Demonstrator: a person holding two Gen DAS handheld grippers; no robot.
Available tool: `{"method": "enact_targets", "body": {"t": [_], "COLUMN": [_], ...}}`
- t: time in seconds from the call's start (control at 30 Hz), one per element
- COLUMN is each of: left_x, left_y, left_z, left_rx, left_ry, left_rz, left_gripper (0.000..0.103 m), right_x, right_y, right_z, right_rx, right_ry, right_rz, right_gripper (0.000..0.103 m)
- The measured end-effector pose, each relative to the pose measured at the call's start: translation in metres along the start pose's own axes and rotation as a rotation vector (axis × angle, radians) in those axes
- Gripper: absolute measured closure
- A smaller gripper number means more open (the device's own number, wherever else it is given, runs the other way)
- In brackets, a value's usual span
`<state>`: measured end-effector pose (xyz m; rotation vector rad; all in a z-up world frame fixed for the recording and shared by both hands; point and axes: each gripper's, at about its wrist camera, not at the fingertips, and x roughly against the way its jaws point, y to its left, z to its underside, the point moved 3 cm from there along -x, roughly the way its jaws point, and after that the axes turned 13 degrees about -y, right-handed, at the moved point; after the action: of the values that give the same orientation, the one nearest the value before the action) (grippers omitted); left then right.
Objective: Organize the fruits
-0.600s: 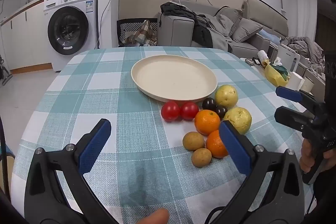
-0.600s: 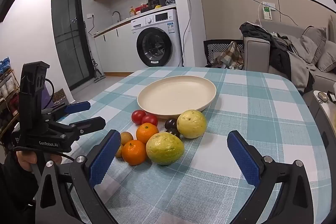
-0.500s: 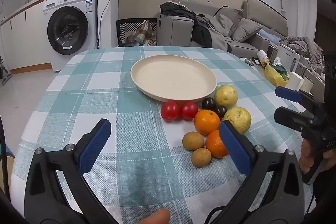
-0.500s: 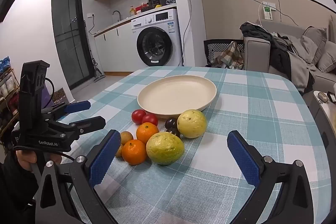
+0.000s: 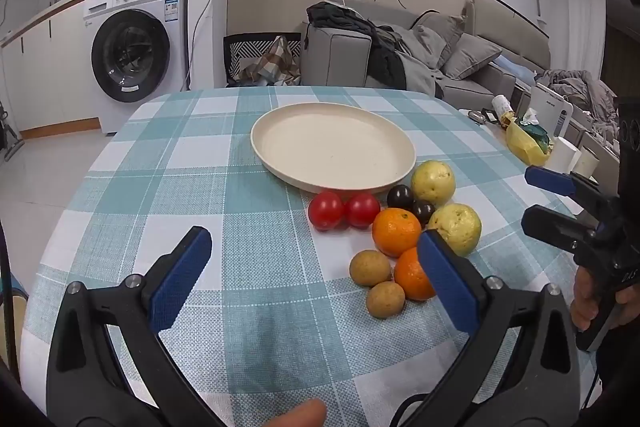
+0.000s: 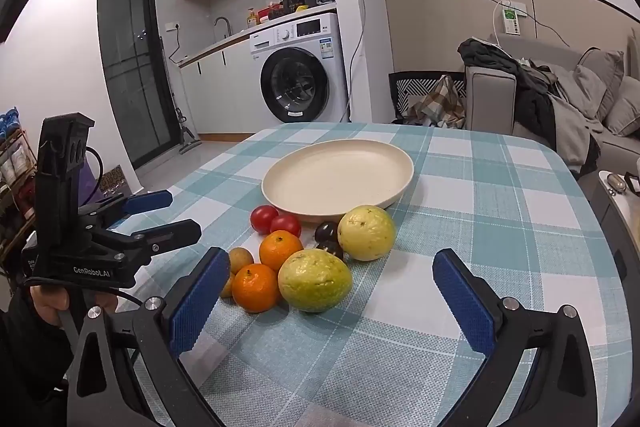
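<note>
Nothing has really moved since the earlier frames: fruit, plate and both my tongs sit as they did.

From my left wrist camera, my left gripper is spread wide over the checked tablecloth, nothing between its blue pads. The cream plate sits toward the table's far edge with nothing on it. Just at its near rim lie two cherry tomatoes, two dark plums and a yellow guava. Nearer me come a second guava, two mandarins, and two small brown fruits, all bunched toward the table's right edge. My right gripper shows at the right border, held in my hand.

From my right wrist camera, my right gripper is likewise spread, pinching nothing. The fruit cluster lies between its pads and the plate, the big guava nearest. My left gripper hangs open off the table's left edge. A washing machine stands behind.
</note>
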<state>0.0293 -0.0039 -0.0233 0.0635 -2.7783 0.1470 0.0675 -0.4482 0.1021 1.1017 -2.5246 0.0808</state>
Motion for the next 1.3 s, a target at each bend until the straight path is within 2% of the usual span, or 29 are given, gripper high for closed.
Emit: {"method": "enact_targets", "body": {"t": [1.3], "left_x": [-0.0003], "left_y": [0.0004], "left_z": [0.0001], "left_rx": [0.003], "left_ry": [0.006], "left_rz": [0.000], "left_gripper": [0.001], "right_x": [0.0011], "right_y": [-0.0017], "right_z": [0.0000], "right_rx": [0.000], "right_ry": [0.010], "right_rz": [-0.001], "right_gripper": [0.000]}}
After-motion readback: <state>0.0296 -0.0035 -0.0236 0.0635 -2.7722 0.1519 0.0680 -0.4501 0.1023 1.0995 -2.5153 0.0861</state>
